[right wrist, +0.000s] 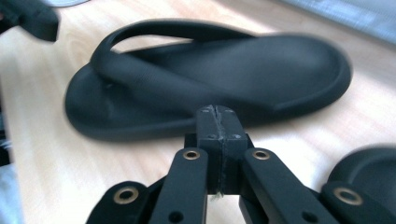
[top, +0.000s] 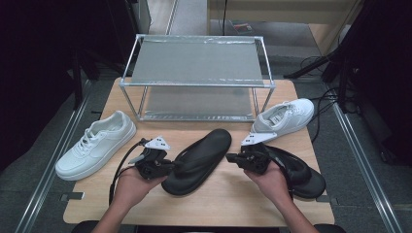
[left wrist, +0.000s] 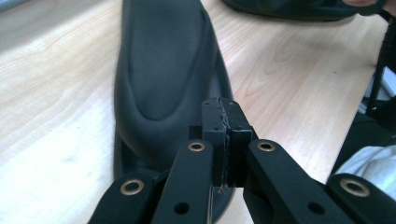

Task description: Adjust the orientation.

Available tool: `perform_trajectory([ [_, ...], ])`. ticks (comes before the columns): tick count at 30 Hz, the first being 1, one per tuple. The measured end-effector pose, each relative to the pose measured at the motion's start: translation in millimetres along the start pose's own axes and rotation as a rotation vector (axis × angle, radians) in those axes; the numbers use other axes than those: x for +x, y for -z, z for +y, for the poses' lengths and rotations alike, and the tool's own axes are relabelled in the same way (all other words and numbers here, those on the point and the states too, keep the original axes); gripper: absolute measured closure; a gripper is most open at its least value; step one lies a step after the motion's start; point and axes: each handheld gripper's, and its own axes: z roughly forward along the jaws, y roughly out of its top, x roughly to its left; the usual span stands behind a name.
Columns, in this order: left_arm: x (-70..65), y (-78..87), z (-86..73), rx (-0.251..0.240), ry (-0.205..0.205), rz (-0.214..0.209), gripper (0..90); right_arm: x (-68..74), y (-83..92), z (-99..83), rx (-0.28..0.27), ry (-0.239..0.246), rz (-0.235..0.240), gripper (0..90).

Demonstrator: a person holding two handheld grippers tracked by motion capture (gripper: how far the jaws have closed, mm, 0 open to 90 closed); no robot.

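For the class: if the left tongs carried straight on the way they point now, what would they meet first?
Most likely the black flip-flop in the middle of the table: the shut left tongs aim along its length, with nothing visible in between, though the gap is hard to judge.

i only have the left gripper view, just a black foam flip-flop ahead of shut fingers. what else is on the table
Observer: A second black foam flip-flop lies by the right gripper, partly under that hand.
Operator: any other shoes
Observer: Two white lace-up sneakers: one at the table's left edge, the other at the right, beside the rack.
Operator: what rack
Observer: A two-tier metal-framed shoe rack stands at the far side of the wooden table, both shelves bare.
Operator: is the right gripper holding anything
Observer: No, its fingers are shut on nothing, pointing at the middle black flip-flop.
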Motion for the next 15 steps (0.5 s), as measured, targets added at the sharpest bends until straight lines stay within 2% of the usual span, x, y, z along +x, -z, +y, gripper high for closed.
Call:
perform_trajectory([
  [2,-2.2,-9.3,-13.0,0.022,0.021,-0.013,90.0,1.7,-4.6,6.8,0.0,0.016,0.005,90.0],
  [4,-2.2,-18.8,-22.5,0.03,0.063,-0.033,90.0,-0.4,-12.3,13.4,0.019,0.037,-0.005,90.0],
  [5,-1.8,-22.3,-25.3,0.043,0.068,-0.044,90.0,-2.9,-17.0,16.2,0.026,0.037,-0.003,90.0],
  [8,-2.9,-34.3,-28.9,0.086,0.062,-0.024,90.0,-11.1,-30.2,20.2,0.051,0.019,0.011,90.0],
  [12,-2.6,-40.8,-28.3,0.079,0.061,-0.009,90.0,-15.3,-45.5,21.3,0.078,0.039,-0.009,90.0],
  [15,1.4,-46.3,-28.1,0.094,0.046,0.04,90.0,-17.6,-49.5,21.7,0.061,0.037,-0.006,90.0],
])
